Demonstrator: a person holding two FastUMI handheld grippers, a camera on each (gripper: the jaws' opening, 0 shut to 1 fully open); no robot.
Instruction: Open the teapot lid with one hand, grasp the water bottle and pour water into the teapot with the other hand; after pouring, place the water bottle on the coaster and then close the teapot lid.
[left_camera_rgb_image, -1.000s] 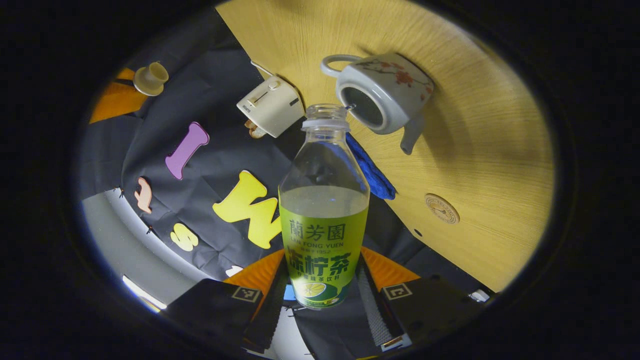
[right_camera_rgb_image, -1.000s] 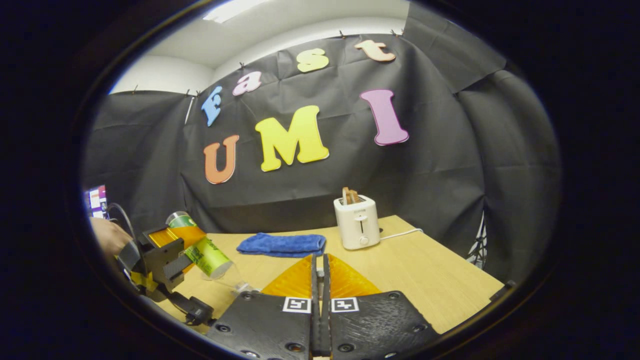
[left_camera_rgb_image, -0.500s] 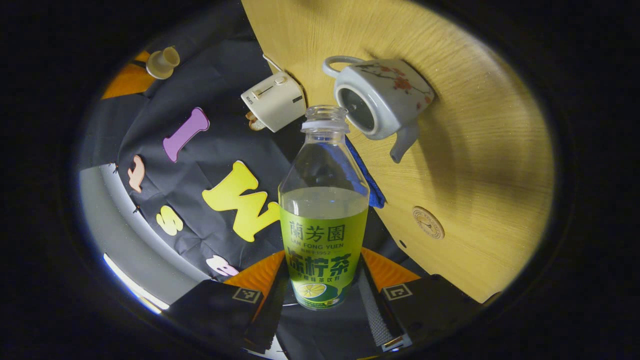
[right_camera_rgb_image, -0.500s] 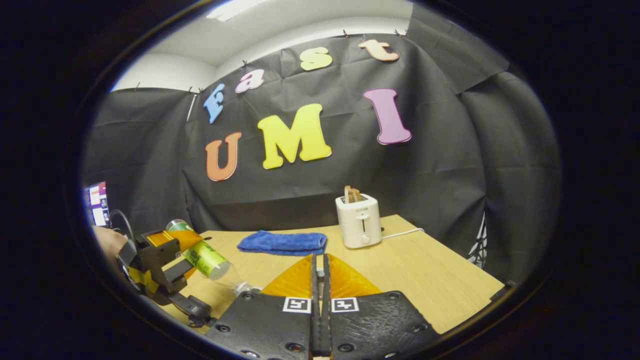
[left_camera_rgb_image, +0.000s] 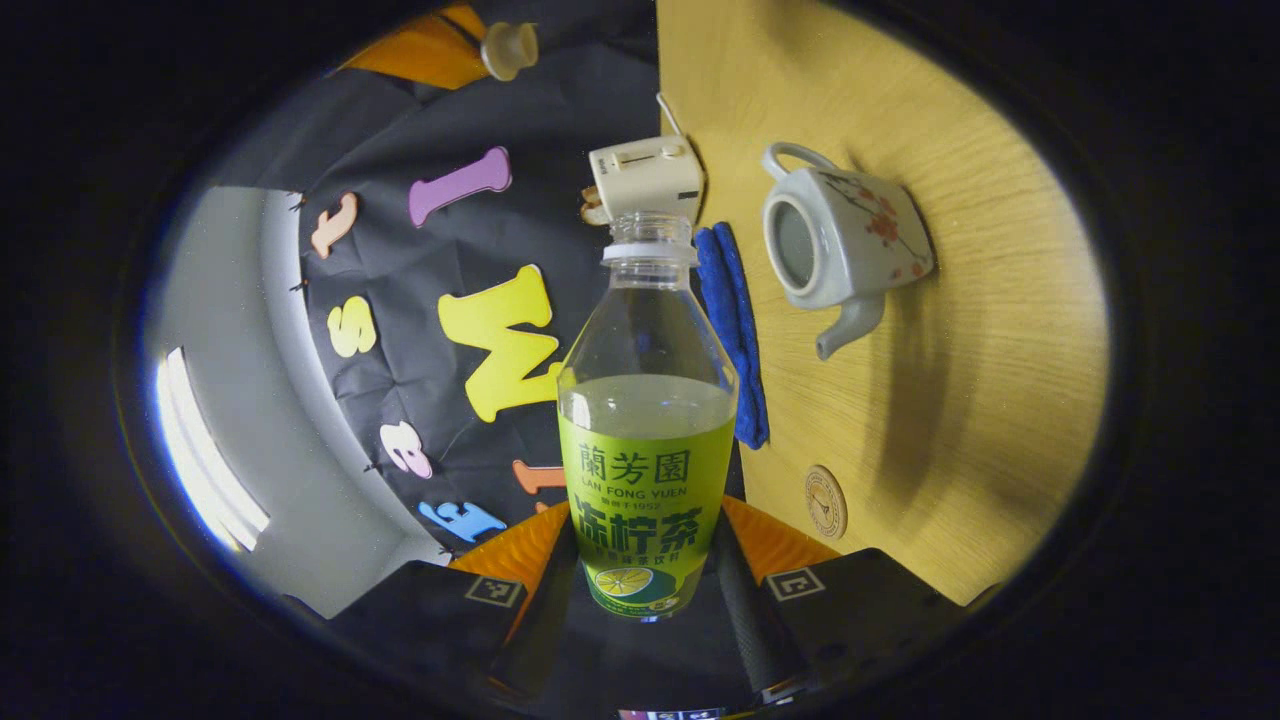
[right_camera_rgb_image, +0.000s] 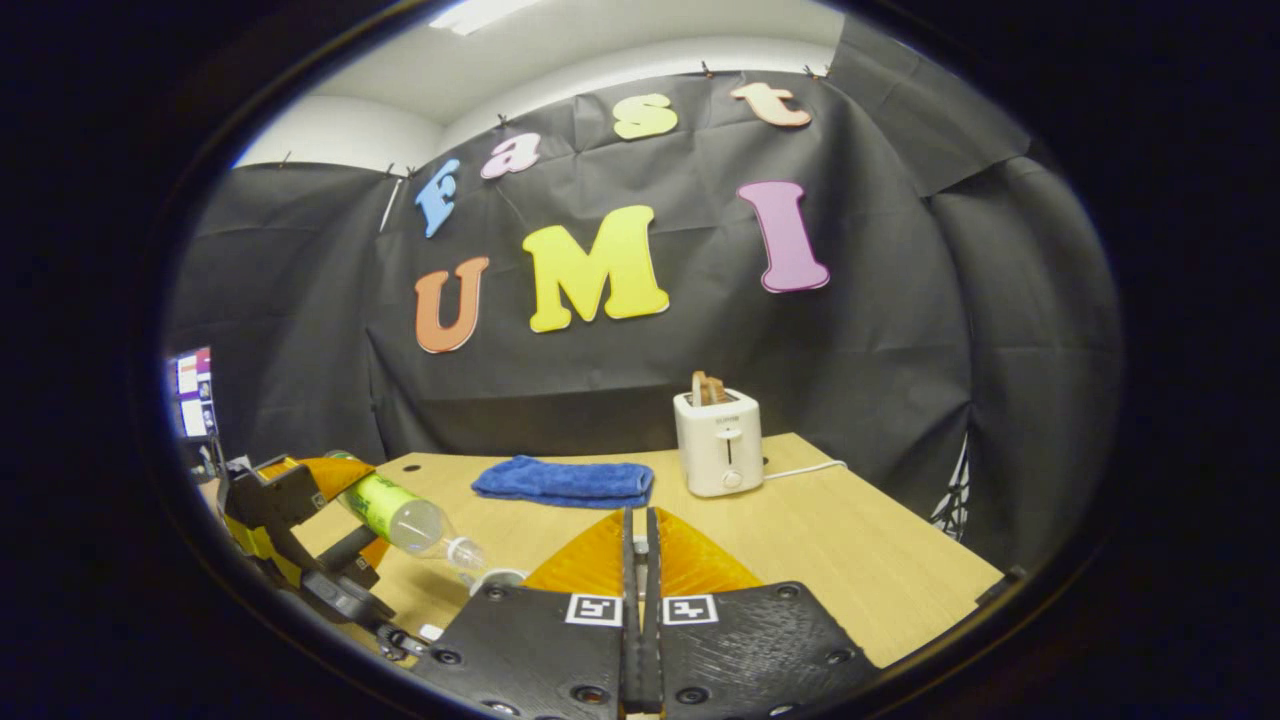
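While the left gripper (left_camera_rgb_image: 648, 590) is clamping both fingers on the labelled lower body of the water bottle (left_camera_rgb_image: 648, 440), the bottle is lying tipped over on its side above the worktop (left_camera_rgb_image: 980, 350), its uncapped neck pointing toward the far edge where the toaster (left_camera_rgb_image: 645, 178) is standing. In the right gripper view the same bottle (right_camera_rgb_image: 400, 512) is slanting downward with its mouth close to a pale rim at the near left part of the worktop (right_camera_rgb_image: 860, 570), and the left gripper (right_camera_rgb_image: 330, 545) is gripping it from the left edge. Clear liquid is sitting low in the bottle, level with the top of the green label. The teapot (left_camera_rgb_image: 845, 250) is standing lidless on the worktop, opening exposed, spout toward the near edge, well apart from the bottle's mouth in the left gripper view. The coaster (left_camera_rgb_image: 826, 501) is lying bare nearer the near edge. A blue cloth (right_camera_rgb_image: 563, 481) is resting beside the toaster (right_camera_rgb_image: 719, 443) along the far edge. The right gripper (right_camera_rgb_image: 640, 560) is showing its fingers pressed together with only a sliver between them; in the left gripper view the teapot lid (left_camera_rgb_image: 508, 45) is sitting at its tip, raised well away from the teapot.
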